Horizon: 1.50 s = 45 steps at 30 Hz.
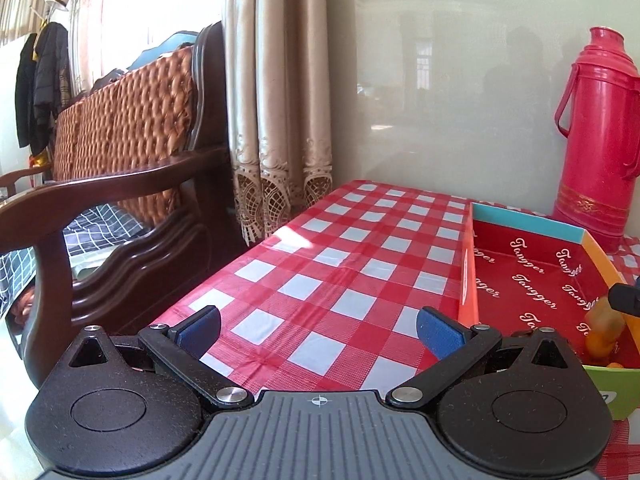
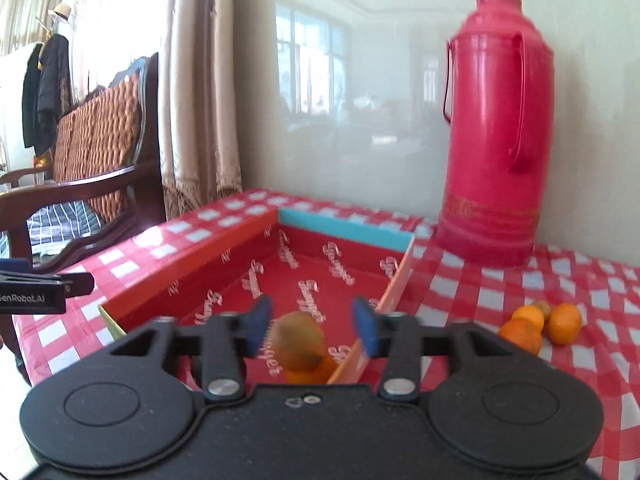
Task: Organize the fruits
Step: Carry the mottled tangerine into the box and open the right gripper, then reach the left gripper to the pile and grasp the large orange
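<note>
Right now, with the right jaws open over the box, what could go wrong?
1. The kiwi looks blurred between the open jaws of the right gripper, probably dropping; it may bounce off the orange beneath it.
2. That spot hugs the box's right wall, so fruit could roll out.
3. Three oranges sit loose on the tablecloth and may roll if bumped.

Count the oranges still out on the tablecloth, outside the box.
3 oranges sit in a cluster right of the box: front-left one, one behind it, right one. A darker fruit peeks out behind them; more could be hidden.
</note>
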Available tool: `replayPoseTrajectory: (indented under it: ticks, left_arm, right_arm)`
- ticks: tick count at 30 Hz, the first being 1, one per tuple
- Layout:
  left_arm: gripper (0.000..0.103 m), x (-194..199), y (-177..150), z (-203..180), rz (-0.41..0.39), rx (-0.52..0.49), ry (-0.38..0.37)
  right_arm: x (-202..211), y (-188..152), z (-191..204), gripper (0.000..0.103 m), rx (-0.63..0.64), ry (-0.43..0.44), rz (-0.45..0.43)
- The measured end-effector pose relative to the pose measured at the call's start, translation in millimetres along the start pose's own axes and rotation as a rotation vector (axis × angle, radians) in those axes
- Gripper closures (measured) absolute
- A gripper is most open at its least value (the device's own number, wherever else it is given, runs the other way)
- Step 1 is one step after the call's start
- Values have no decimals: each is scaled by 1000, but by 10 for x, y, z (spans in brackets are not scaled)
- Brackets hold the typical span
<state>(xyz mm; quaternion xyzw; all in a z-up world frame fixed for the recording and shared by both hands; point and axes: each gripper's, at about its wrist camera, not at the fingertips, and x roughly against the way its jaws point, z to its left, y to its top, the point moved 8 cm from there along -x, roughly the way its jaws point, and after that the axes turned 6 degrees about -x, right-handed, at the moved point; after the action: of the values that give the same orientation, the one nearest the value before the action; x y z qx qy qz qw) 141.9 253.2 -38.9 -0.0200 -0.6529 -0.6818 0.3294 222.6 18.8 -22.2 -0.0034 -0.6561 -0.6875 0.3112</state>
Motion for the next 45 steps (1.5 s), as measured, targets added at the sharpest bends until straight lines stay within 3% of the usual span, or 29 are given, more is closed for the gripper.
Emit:
replayPoseTrajectory:
  ticks: [3,6,8,12,16,21,35,45]
  left_arm:
    - [0,4,6,-9,-4,3,-5]
    - [0,29,31,-80,-15,-5,-15]
    - [0,50,55,-149,-19,-15,-22]
    - [0,115,118,-342,-39,-32,-42]
    - [0,188,194,-623,-64,-52,-69]
    - [0,290,271,-1100,-100,-89,-127]
    - [0,592,372,-2639,-154,-216,-356]
    - [0,355,254,-3495,-69,-302,-426]
  right_arm:
    - [83,63,-52,33,-15,-21,-60]
    - [208,132,-198,5,-37,-71,-149]
    - [289,156,-322,6,-30,-135,-213]
    - [393,160,-607,6,-29,-256,-259]
    - [521,101,-937,6,-101,-271,-249]
    - [688,-8,-1431,6,-171,-350,-212]
    - [1173,-352,-2423,6,-309,-514,-174]
    - [1375,-508,-3018,6,-389,-621,-170]
